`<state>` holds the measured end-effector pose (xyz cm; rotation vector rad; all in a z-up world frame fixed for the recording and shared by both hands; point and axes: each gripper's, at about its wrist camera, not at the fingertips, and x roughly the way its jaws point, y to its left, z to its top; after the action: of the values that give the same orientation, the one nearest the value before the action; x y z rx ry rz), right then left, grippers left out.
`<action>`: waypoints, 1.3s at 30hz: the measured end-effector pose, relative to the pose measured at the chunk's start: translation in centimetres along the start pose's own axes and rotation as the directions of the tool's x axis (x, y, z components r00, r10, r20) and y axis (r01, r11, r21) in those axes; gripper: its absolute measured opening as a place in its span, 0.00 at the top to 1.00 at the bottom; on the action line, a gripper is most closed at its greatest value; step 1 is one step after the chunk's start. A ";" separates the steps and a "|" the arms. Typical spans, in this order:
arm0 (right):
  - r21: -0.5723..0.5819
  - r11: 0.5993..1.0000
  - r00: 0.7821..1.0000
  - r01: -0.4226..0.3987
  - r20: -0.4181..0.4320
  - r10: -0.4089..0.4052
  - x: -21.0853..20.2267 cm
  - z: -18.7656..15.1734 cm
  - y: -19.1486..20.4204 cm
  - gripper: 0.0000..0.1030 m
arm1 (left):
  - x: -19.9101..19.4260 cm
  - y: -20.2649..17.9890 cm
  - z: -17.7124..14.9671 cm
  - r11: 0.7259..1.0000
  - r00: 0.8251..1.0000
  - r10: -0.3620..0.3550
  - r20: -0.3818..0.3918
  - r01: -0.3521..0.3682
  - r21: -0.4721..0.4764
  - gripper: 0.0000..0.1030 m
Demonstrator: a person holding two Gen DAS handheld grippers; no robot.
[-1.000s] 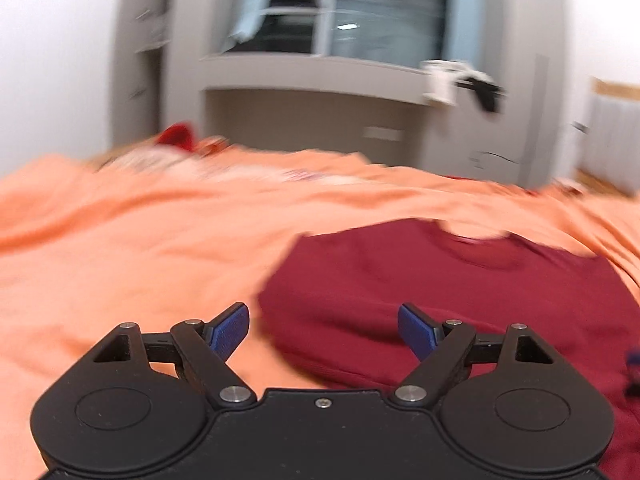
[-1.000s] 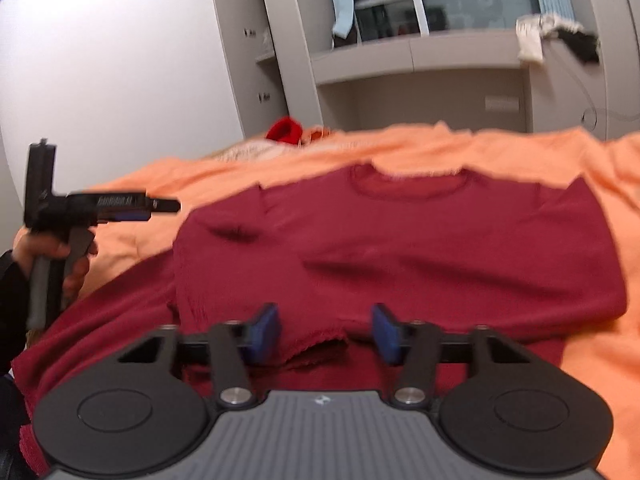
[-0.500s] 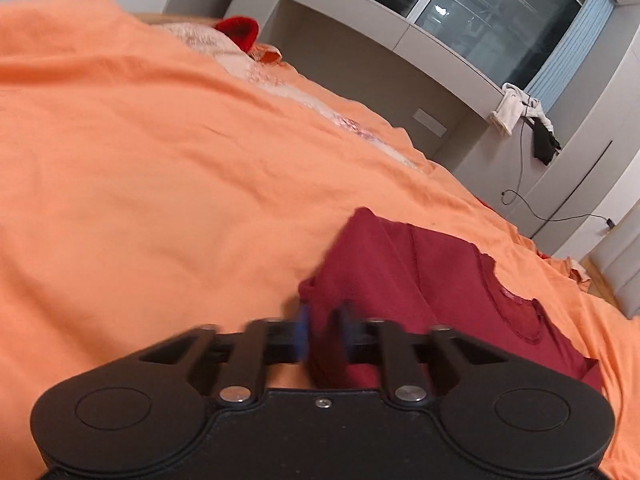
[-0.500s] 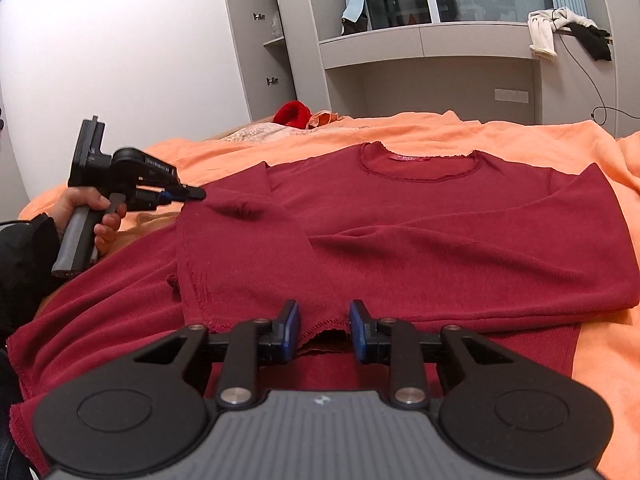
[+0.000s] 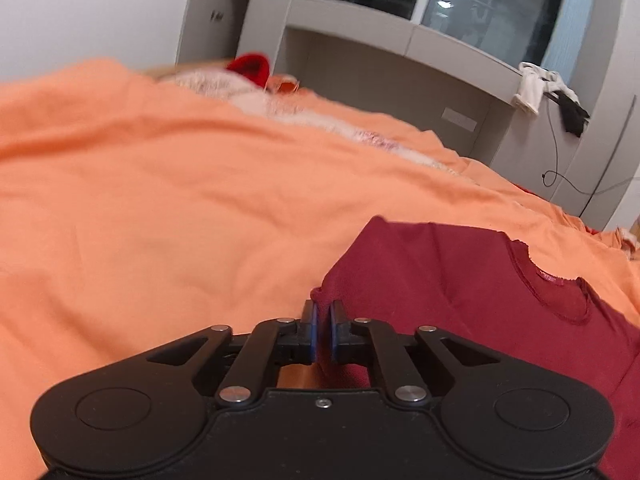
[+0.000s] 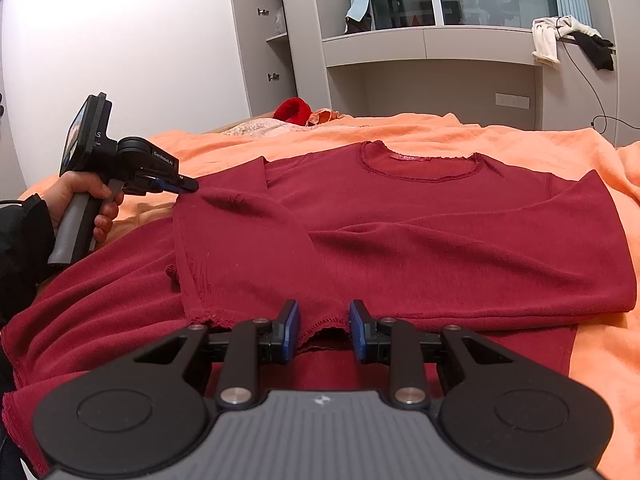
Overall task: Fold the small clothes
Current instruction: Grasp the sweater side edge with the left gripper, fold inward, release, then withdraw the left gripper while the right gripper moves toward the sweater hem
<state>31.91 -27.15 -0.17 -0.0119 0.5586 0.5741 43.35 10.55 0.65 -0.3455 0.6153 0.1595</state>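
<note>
A dark red long-sleeved top (image 6: 420, 232) lies on an orange bedsheet (image 6: 520, 140), filling the middle of the right wrist view. There the right gripper (image 6: 323, 330) sits at lower centre, its blue pads parted around the sleeve cuff's hem without pinching it. Only this view shows the person's hand (image 6: 86, 200) holding the left gripper (image 6: 188, 186) at mid left. The left wrist view shows that left gripper (image 5: 322, 332) clamped on a fold of the top (image 5: 460, 292), lower centre.
</note>
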 end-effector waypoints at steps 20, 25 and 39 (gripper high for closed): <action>0.006 0.997 0.996 0.075 0.055 -0.076 -3.7 -1.1 -1.6 0.15 | -7.3 0.3 -2.2 0.999 0.999 -0.004 0.049 0.001 0.054 0.07; 0.002 0.990 0.988 0.139 0.073 -0.139 -5.8 -2.3 -1.3 0.07 | -10.2 -1.9 -4.6 0.984 0.995 -0.060 0.078 0.046 0.174 0.03; -0.120 0.970 0.966 0.209 0.181 -0.186 -12.2 -7.4 2.5 0.00 | -18.9 -0.1 -11.9 0.974 0.984 -0.079 0.160 0.042 0.221 0.01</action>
<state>18.39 -32.47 0.00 -0.1480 0.3466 0.4130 21.76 5.26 2.74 -0.1372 0.4493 0.0605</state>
